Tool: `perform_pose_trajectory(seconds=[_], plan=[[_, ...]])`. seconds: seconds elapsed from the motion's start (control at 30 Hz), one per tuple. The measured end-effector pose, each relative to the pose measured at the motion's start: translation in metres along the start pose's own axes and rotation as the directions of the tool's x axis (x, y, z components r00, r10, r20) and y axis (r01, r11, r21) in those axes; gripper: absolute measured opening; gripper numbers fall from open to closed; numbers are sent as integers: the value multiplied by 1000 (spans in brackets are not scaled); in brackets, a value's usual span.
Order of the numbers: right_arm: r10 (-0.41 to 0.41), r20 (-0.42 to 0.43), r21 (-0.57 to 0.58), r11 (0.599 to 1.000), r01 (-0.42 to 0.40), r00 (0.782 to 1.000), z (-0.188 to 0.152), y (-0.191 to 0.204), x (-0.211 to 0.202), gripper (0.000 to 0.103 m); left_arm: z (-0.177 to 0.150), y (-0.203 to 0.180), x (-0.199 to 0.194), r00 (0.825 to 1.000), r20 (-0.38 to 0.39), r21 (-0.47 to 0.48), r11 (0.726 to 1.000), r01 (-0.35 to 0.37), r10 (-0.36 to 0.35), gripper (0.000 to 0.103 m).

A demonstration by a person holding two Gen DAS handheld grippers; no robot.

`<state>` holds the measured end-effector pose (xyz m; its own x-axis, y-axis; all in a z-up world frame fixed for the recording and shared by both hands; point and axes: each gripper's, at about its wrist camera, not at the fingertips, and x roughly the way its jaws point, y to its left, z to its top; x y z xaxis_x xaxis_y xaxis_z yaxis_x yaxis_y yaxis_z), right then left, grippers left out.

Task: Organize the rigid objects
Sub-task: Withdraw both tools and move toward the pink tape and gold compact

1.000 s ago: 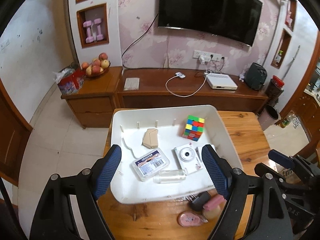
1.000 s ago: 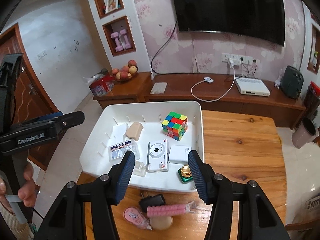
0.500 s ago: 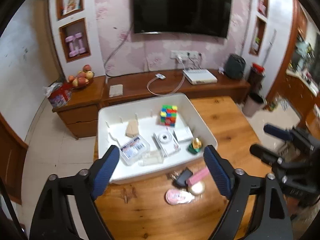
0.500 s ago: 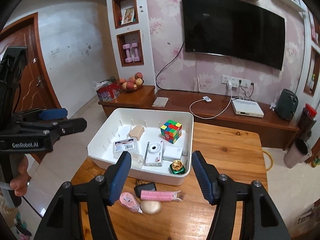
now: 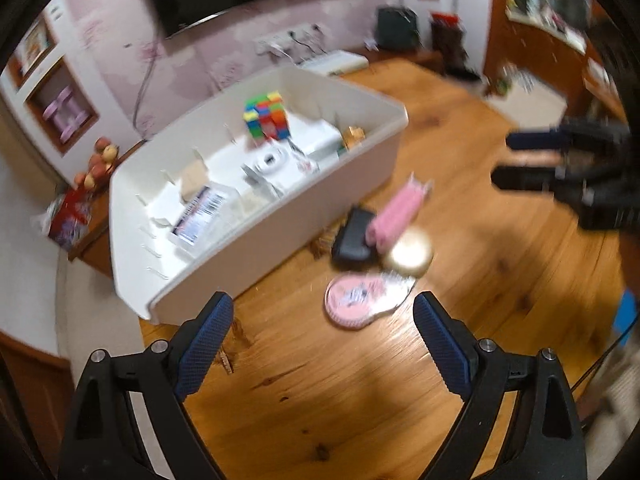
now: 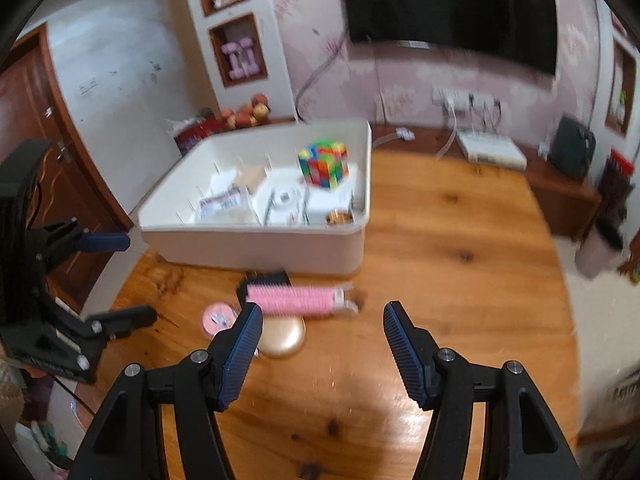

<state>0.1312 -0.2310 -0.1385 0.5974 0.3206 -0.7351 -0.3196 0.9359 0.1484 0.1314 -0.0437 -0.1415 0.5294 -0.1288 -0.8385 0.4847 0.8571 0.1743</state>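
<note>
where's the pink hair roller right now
In the right wrist view the pink hair roller lies on the wooden table just outside the white bin, beside the black charger and gold compact.

No writing can be read in either view, since both are smeared by motion. The clear box (image 5: 202, 208) in the white bin (image 5: 280, 216) carries a printed label with what may be a barcode, and the pink round case (image 5: 354, 300) has blurred markings.
</note>
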Motion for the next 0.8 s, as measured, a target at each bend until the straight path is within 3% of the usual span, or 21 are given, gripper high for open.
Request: perform_pose_trajectory(seconds=[0.2, 0.43, 0.8], plan=[[28, -70, 82, 996, -22, 997, -20, -13, 28, 64, -11, -7, 34, 999, -41, 126, 991, 39, -34, 93], [23, -117, 88, 996, -13, 993, -30, -16, 45, 64, -12, -23, 64, 996, -87, 266, 962, 52, -30, 92], [29, -164, 69, 997, -18, 986, -41, -10, 61, 64, -3, -32, 73, 990, -97, 310, 942, 126, -101, 91]])
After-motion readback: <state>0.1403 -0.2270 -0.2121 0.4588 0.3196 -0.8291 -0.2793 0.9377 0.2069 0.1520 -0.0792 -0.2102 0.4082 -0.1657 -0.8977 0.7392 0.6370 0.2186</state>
